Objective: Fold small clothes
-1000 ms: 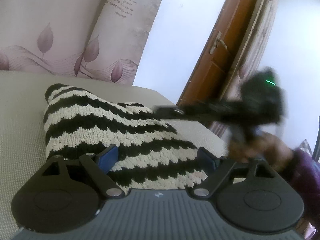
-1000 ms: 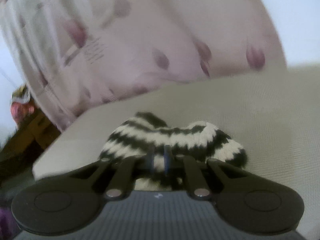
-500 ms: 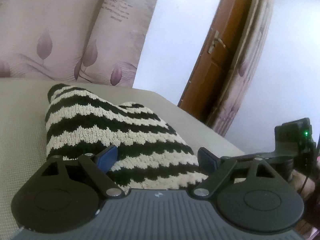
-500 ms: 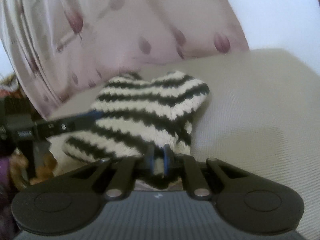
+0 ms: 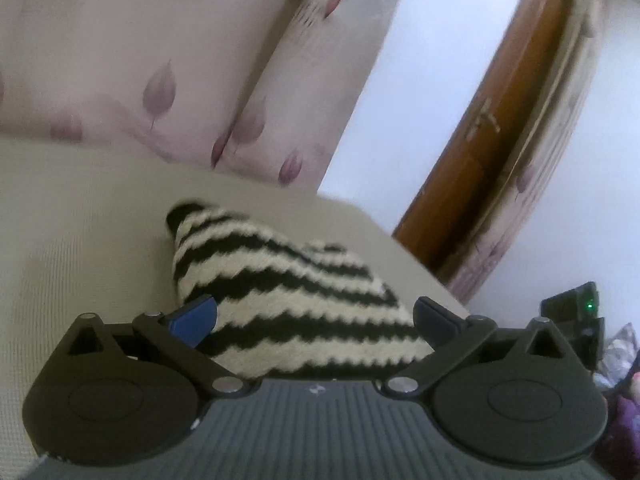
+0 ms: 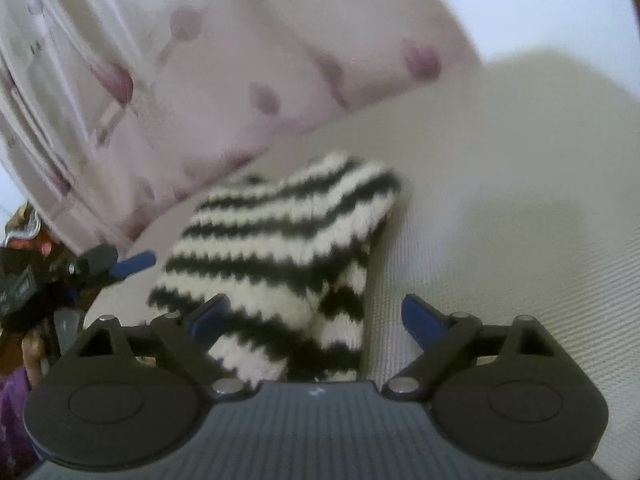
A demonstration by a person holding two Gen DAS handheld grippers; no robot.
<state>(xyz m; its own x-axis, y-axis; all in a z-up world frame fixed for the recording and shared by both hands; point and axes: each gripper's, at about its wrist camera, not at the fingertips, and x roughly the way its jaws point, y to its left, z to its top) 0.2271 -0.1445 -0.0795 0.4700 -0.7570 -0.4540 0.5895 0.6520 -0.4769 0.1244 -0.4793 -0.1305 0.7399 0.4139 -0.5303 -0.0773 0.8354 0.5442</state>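
**Knitted stripes lie loose between two spread claws**

Black-and-cream knit, a small striped garment, lies bunched on the pale grey desk. No containers show in either view, and nothing is held in anything.

The left claw has just been opening and now stands spread wide. The garment's near edge sits between its blue pads, but the cloth looks clear of both of them: the left pad sits at the knit's left border, the right pad at its right corner, neither pressing in. From this claw the garment runs forward and to the left, narrowing to a dark rounded tip.

The right claw has also just been opening; it was pinched on the knit and its jaws now stand well apart. The folded thickness of the garment lies ahead of it and between its pads, nearer the left pad, which overlaps the knit's edge; whether they touch cannot be told through the blur. The right pad hangs over bare desk, clear of the cloth.

In the right wrist view the other claw's blue fingertip pokes in just beside the garment's left edge. Leaf-patterned pink curtains hang beyond the desk, and a brown door stands ahead and to the right of the left claw.
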